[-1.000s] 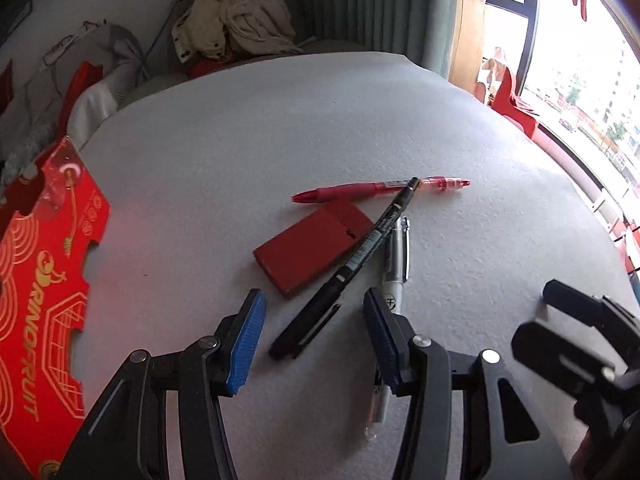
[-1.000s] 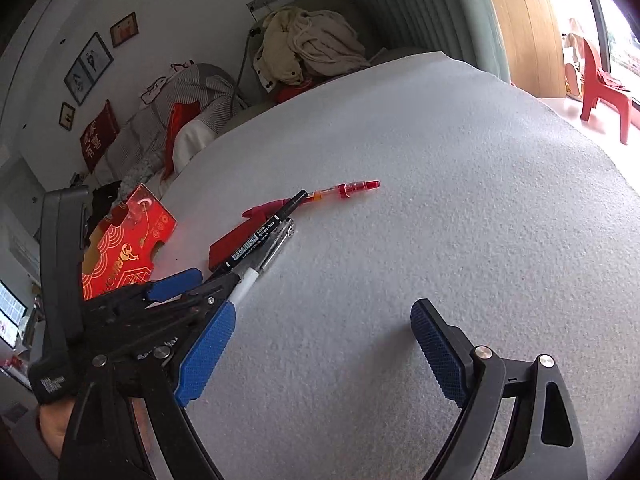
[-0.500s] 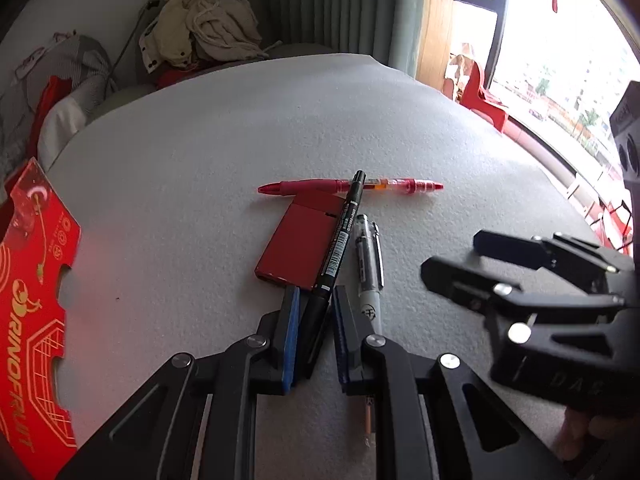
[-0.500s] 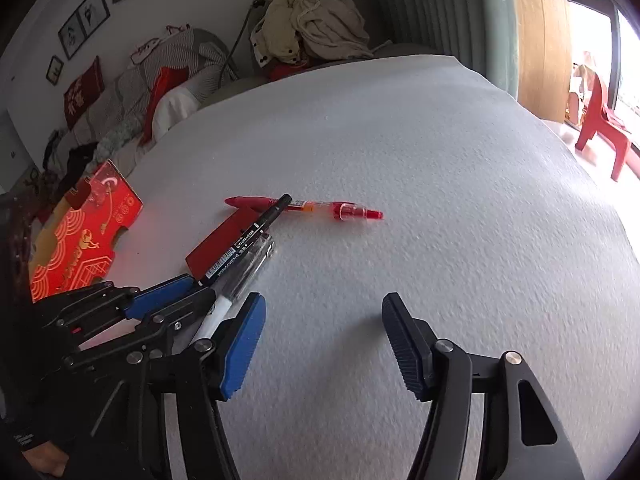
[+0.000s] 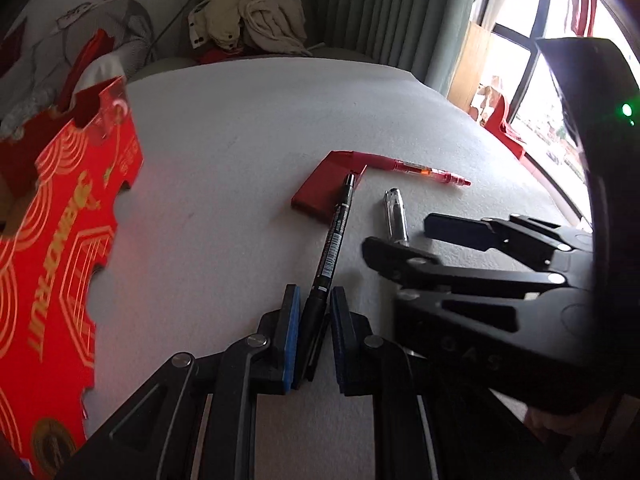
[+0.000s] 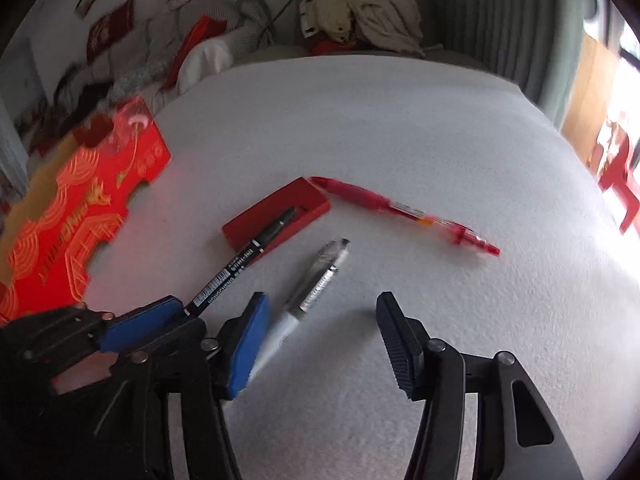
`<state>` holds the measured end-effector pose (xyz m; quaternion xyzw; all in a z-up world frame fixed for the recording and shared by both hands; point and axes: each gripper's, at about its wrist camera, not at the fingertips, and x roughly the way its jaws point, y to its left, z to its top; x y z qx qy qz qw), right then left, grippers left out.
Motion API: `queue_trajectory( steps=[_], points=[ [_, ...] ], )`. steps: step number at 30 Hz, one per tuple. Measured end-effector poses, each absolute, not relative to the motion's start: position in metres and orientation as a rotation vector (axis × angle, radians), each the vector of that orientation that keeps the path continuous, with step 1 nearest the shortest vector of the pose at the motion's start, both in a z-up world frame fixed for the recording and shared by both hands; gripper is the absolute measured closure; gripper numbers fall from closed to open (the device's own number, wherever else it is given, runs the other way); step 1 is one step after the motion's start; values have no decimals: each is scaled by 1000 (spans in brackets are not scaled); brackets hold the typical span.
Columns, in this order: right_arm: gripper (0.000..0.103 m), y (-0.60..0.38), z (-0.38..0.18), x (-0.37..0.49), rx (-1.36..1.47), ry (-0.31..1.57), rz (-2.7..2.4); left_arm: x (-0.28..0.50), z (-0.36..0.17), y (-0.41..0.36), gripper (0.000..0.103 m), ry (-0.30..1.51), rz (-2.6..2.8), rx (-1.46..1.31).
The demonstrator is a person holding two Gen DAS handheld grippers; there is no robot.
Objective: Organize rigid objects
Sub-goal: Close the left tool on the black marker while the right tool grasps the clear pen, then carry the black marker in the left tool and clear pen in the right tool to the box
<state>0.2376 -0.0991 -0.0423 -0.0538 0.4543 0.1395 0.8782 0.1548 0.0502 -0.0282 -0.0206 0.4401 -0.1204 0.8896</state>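
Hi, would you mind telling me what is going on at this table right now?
A person is tidying pens with two handheld grippers. The left gripper is shut on the black marker, whose tip reaches over the flat red case. The right gripper is open beside the clear pen, holding nothing. The red pen lies on the grey table, and a red gift box stands at the left.

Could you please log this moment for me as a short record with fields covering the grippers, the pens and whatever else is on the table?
left gripper: shut on black marker, tip over the red flat case
right gripper: open, holding nothing, above the clear pen
red pen: lying on the table, past the case
red printed box: at the table's left side
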Motion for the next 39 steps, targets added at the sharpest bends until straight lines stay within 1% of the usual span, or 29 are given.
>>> queue_trajectory(
  steps=[3, 4, 5, 6, 7, 8, 10, 17, 21, 26, 27, 28, 29, 31, 33, 35, 36, 37, 38, 39],
  points=[
    [45, -87, -44, 231, -141, 938, 312, 141, -28, 55, 88, 913, -248, -57],
    [49, -84, -44, 229, -157, 935, 316, 141, -28, 55, 87, 911, -245, -46],
    [61, -80, -45, 228, -182, 930, 312, 138, -28, 53, 87, 913, -244, -41],
    [68, -77, -45, 225, -215, 913, 313, 136, -29, 52, 87, 915, -250, -40],
    [82, -76, -45, 224, -217, 906, 333, 131, -29, 50, 87, 915, -253, -42],
    [87, -76, -45, 222, -226, 903, 334, 128, -29, 50, 87, 915, -254, -49],
    [91, -84, -45, 214, -220, 903, 338, 120, -29, 46, 87, 913, -262, -55],
    [91, -127, -42, 189, -74, 913, 324, 105, -30, 21, 87, 893, -233, -31],
    [91, -124, -40, 174, -93, 904, 335, 98, -30, 14, 89, 912, -243, -58],
    [91, -123, -41, 154, -153, 892, 319, 81, -29, 10, 88, 928, -264, -43],
    [91, -125, -41, 150, -155, 891, 315, 80, -29, 8, 86, 931, -266, -27],
    [91, -126, -41, 147, -158, 889, 313, 80, -29, 5, 76, 934, -276, -7],
    [91, -127, -41, 145, -162, 888, 313, 81, -28, 2, 74, 940, -281, 14],
    [91, -126, -42, 144, -186, 882, 311, 92, -29, -2, 67, 943, -233, 69],
    [91, -129, -42, 145, -176, 880, 310, 105, -31, -2, 63, 933, -217, 97],
    [91, -132, -43, 147, -149, 878, 306, 113, -31, -3, 65, 932, -247, 104],
    [91, -136, -43, 150, -119, 881, 306, 116, -31, -3, 68, 931, -259, 100],
    [91, -138, -43, 150, -109, 881, 310, 117, -31, -3, 79, 928, -266, 104],
    [91, -138, -43, 150, -114, 879, 314, 115, -31, -6, 95, 923, -279, 118],
    [91, -137, -43, 148, -131, 875, 312, 112, -31, -9, 94, 924, -284, 128]
  ],
)
